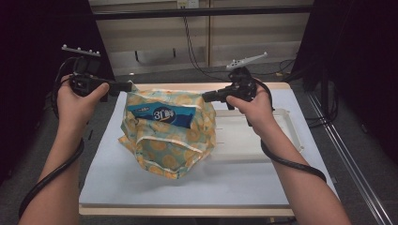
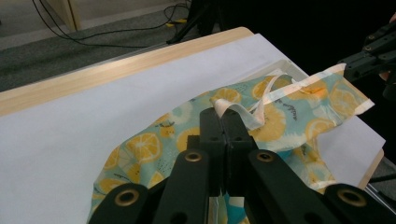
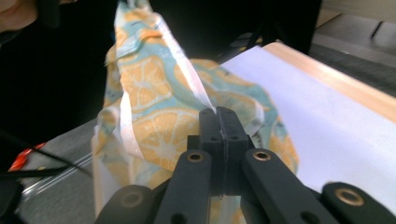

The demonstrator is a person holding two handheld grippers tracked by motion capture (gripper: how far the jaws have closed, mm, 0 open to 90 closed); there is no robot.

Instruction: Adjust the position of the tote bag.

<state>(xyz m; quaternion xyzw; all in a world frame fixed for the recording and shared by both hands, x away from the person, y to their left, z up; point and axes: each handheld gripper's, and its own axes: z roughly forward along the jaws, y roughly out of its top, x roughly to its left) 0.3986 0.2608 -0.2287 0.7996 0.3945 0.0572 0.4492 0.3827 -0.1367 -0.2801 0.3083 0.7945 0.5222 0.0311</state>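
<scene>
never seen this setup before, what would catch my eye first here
The lemon-print bag at the table's middle stands out, held up and stretched by its rim between two grippers. The left gripper is shut on the rim's left corner, the right gripper on its right. A blue packet peeks from the bag's mouth, and a white tray lies to the right.

Fabric bag (image 1: 169, 140): teal with orange-slice print, cream trim. Packet (image 1: 164, 114) inside: blue, white lettering. Table cover (image 1: 141, 183): white. Tray (image 1: 281, 136): white.
</scene>
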